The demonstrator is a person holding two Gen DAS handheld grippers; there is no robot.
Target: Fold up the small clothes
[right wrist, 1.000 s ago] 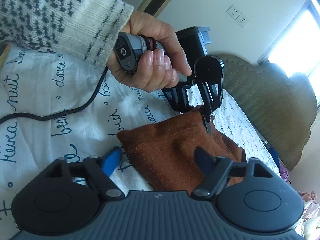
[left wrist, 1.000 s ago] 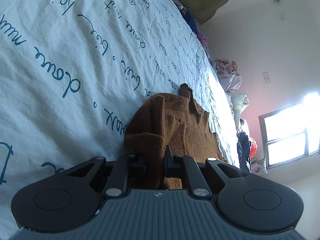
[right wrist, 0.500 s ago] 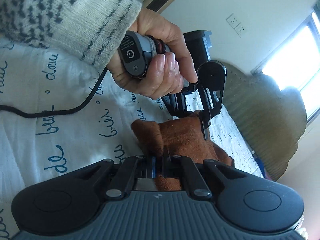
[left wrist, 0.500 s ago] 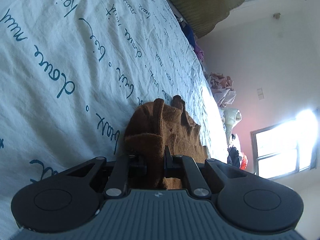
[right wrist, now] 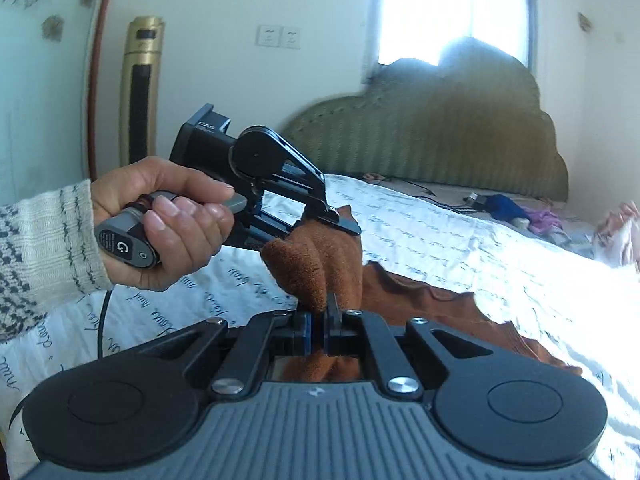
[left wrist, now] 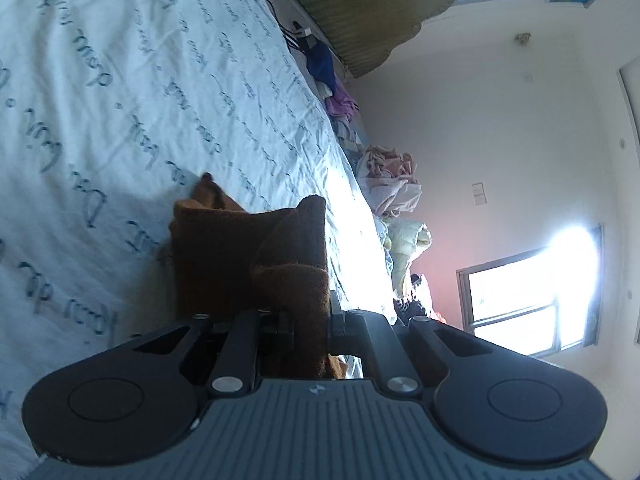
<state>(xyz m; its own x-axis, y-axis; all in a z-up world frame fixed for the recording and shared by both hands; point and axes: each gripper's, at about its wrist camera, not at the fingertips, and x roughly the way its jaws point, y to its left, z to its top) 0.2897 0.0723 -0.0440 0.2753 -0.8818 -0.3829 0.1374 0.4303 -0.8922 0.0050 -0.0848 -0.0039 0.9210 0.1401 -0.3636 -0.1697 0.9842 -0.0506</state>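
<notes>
I have the brown cloth point(right wrist: 320, 264) pinched in both tools. My right gripper point(right wrist: 316, 330), bottom centre of its own view, has its jaws closed tight on a bunched fold. My left gripper point(left wrist: 310, 330), low in the middle of its frame, is clamped on another edge; from the right view it sits mid-frame, held by my left hand point(right wrist: 168, 220). The gripped end is lifted, while the rest trails right across the bed point(right wrist: 480, 248) toward the lower right of the frame.

The risk I see: each bite holds thick, crumpled layers, not a clean edge, so one layer could slide free as I pull. The two grips also sit close together, so the trailing part may drag and crease unevenly instead of folding flat.
</notes>
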